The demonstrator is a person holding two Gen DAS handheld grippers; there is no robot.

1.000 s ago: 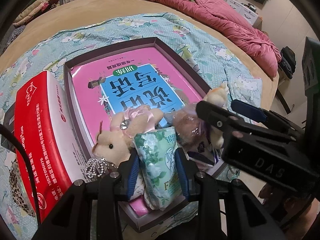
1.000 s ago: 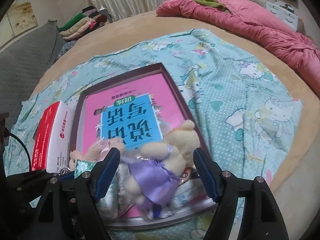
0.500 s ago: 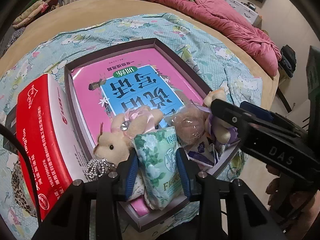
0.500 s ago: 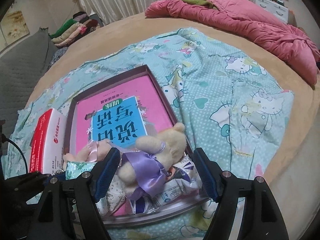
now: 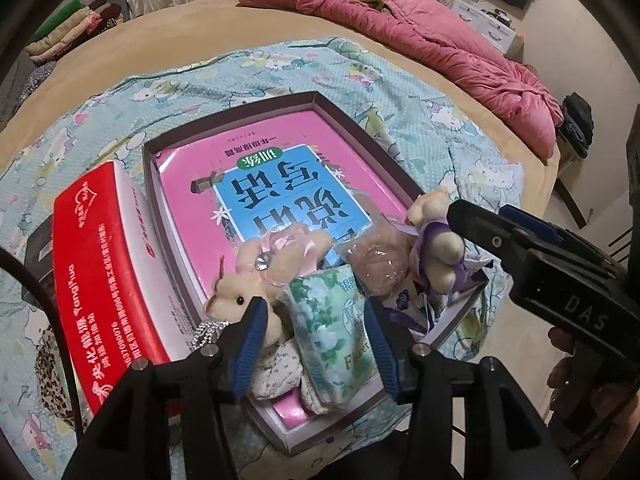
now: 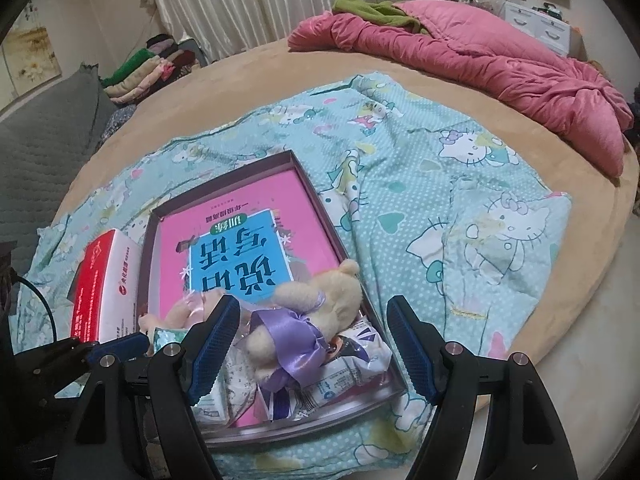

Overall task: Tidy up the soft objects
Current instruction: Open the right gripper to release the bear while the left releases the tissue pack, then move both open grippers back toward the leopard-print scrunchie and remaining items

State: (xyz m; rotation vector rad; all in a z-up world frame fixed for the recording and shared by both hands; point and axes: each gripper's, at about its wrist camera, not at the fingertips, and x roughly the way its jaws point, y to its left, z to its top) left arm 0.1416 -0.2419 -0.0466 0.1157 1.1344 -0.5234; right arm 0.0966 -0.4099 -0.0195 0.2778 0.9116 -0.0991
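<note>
A shallow purple box (image 5: 360, 120) lies on the bed with a pink and blue book (image 5: 280, 168) inside. At its near end are piled a green floral tissue pack (image 5: 332, 328), a cream plush with a pink ribbon (image 5: 256, 276), a clear bag (image 5: 376, 260) and a cream bear with a purple bow (image 6: 308, 312). My left gripper (image 5: 314, 320) straddles the tissue pack; its jaws are opening and the pads stand off the pack. My right gripper (image 6: 312, 312) hovers open above the purple-bow bear, holding nothing.
A red and white carton (image 5: 100, 272) stands against the box's left side. A blue cartoon-print sheet (image 6: 460, 184) covers the round tan bed. A pink quilt (image 6: 480, 52) is heaped at the far right, and folded clothes (image 6: 140, 68) are stacked at the far left.
The left jaws have spread apart and let go of the green tissue pack. The right gripper has drawn back a little from the purple-bow bear, which stays in the box.
</note>
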